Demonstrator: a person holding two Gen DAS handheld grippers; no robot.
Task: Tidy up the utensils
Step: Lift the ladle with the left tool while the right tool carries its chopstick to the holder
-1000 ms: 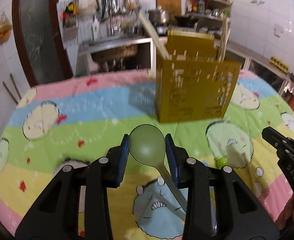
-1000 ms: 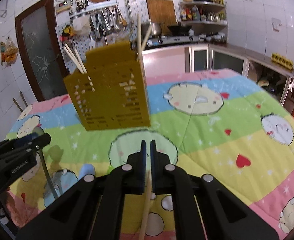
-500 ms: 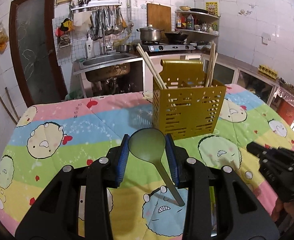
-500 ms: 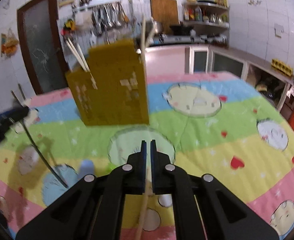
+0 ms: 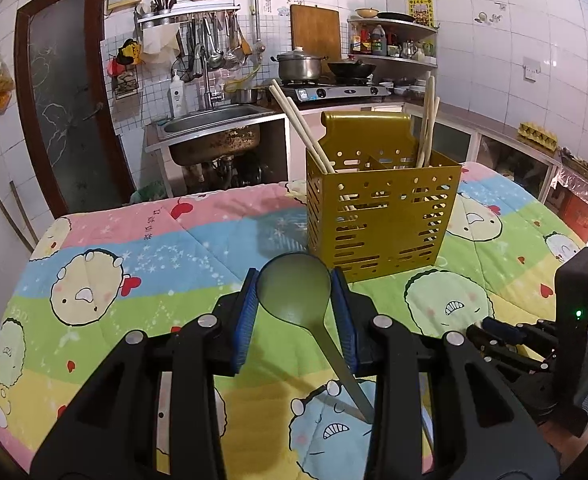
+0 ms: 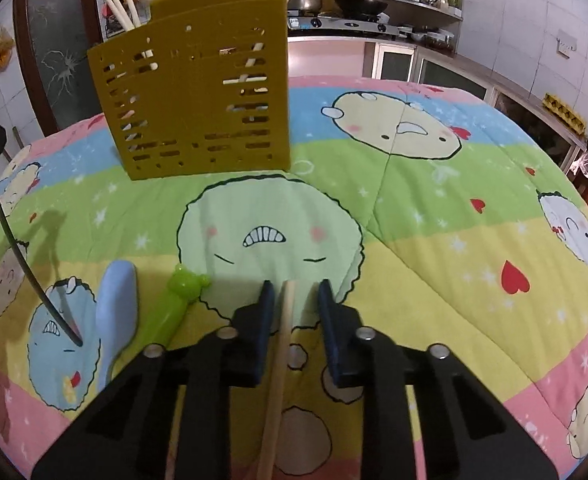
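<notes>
While the left gripper (image 5: 294,312) clamps the bowl of a green spoon (image 5: 293,294) btw its blue pads, the handle slants down to the quilt (image 5: 134,264) and its tip is partly hidden by the right finger. It is held above the quilt, in front of the yellow holder (image 5: 382,216), which has chopsticks (image 5: 302,128) in both ends. At the right edge the other gripper is cut off.

Right wrist view: the right gripper (image 6: 294,308) has its jaws apart, w/ a wooden chopstick (image 6: 280,368) lying btw them, not pinched; its lower end leaves the frame. A blue spoon (image 6: 114,312) and a green handle (image 6: 170,312) lie just left on the quilt. Holder top is cropped.
</notes>
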